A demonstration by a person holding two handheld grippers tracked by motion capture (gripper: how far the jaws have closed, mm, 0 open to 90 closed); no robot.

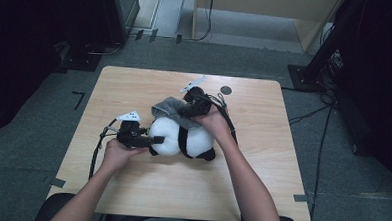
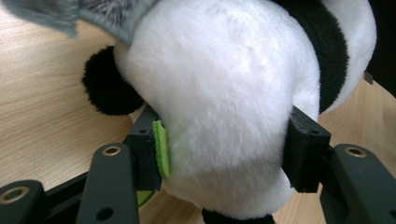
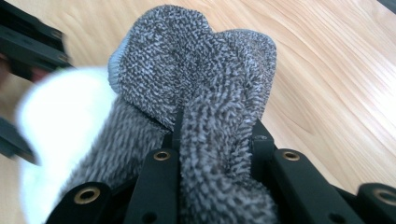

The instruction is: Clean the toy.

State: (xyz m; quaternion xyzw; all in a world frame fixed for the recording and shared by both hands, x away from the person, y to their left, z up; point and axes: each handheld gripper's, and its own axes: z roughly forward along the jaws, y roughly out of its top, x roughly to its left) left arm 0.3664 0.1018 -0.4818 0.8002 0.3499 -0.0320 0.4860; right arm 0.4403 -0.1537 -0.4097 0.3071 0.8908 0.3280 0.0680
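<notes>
A black-and-white plush panda [image 1: 182, 139] lies in the middle of the wooden table [image 1: 135, 88]. My left gripper [image 1: 150, 137] is shut on the panda's white head from the left; in the left gripper view the white plush [image 2: 219, 107] bulges between the two jaws, and a green pad [image 2: 161, 149] presses into it. A grey fuzzy cloth [image 1: 171, 109] drapes over the panda's far side. My right gripper [image 1: 186, 110] is shut on a fold of this cloth [image 3: 210, 121], above and behind the panda.
A small dark round mark [image 1: 226, 90] sits near the table's far edge. Black cables trail from both grippers across the tabletop. Dark equipment stands on the floor beyond the table, left and right. Bare wood lies at the front and both sides.
</notes>
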